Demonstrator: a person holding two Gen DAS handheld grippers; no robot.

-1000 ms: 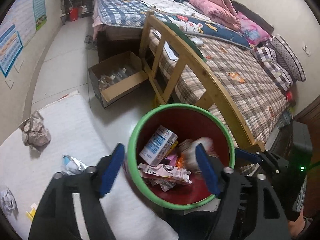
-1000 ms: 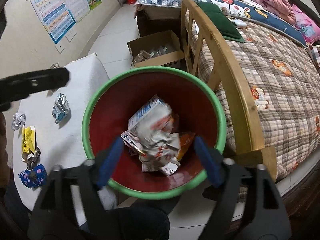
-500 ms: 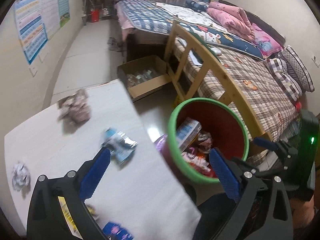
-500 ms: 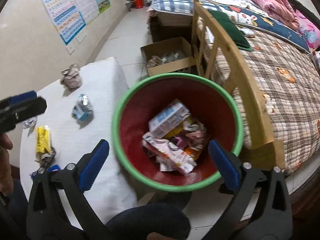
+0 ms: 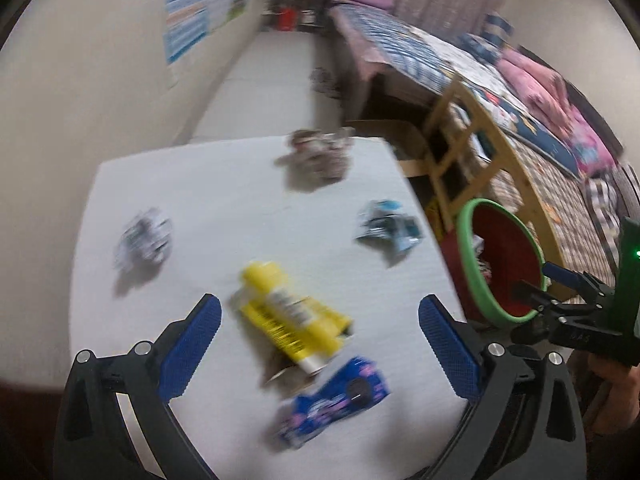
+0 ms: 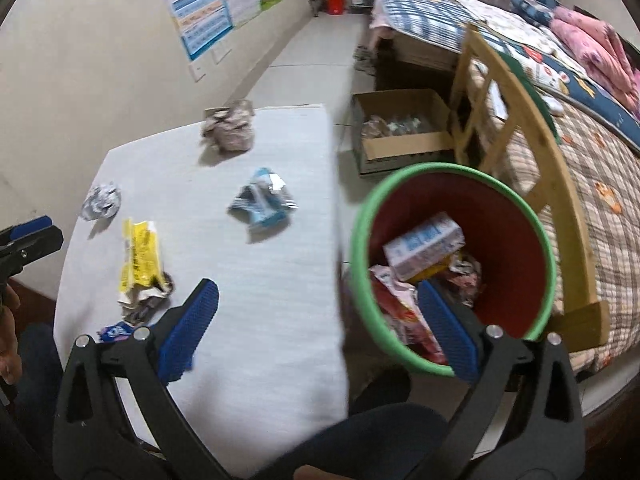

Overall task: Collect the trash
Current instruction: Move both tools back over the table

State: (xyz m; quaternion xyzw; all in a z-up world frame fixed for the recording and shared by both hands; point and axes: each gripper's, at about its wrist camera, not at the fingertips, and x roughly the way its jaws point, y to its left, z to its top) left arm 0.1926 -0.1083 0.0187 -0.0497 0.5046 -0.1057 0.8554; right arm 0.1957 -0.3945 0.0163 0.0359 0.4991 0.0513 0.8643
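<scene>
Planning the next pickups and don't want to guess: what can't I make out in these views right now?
- Left wrist: print on yellow wrapper and blue wrapper, motion-blurred.
- Right wrist: blue wrapper, mostly hidden behind the right gripper.
- Bin bottom: buried under trash, partly behind a blue pad.
- Cardboard box contents: too small.

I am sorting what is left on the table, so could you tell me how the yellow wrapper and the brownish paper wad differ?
The yellow wrapper is long and fairly flat; the brownish paper wad is balled into a lump. The wrapper lies near the table's close end beside the blue packet; the wad sits at the far edge. Both rest loose on the table, outside the bin.
</scene>
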